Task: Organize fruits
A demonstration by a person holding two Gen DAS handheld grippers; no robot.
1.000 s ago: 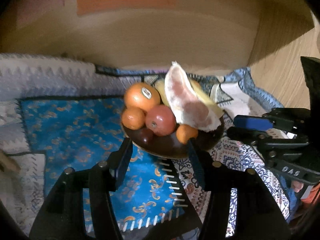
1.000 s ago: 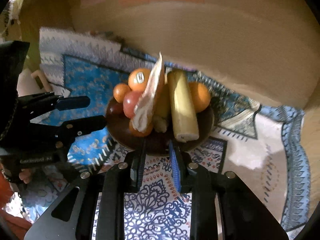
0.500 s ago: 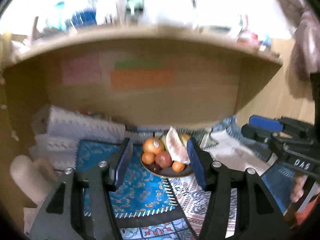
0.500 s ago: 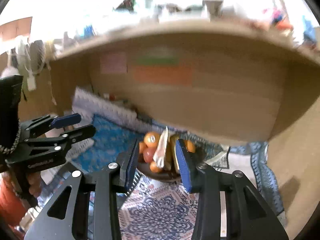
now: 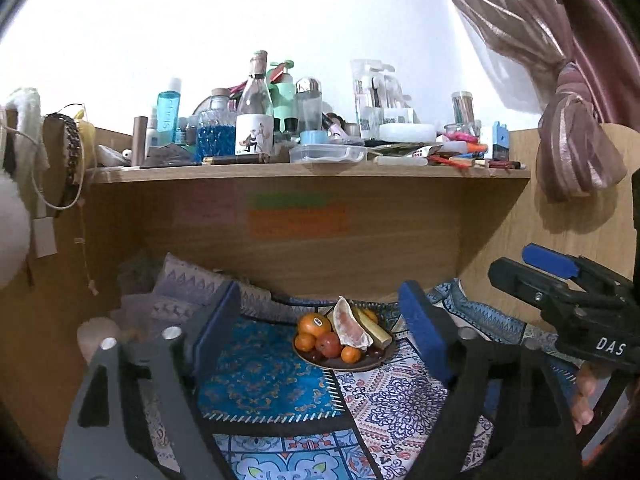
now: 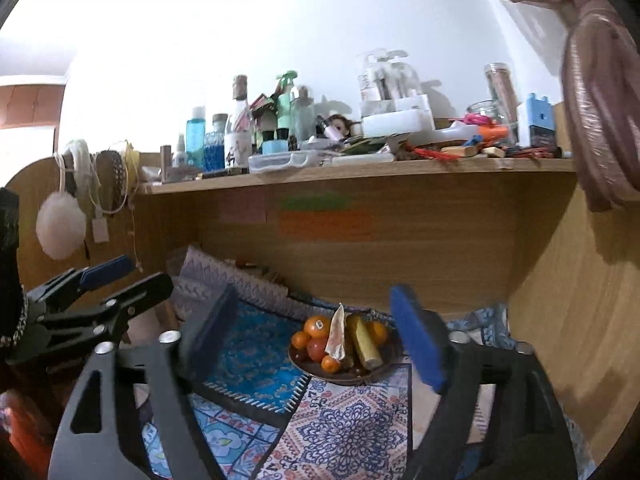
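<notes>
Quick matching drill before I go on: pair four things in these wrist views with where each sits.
Things:
1. stickered orange
2. clear lidded box
3. white pompom
4. blue patterned mat

Places:
A. on the upper shelf
B. hanging at the left side panel
C. in the brown bowl
D. on the desk, left of the bowl

Pairs: 1-C, 2-A, 3-B, 4-D
</notes>
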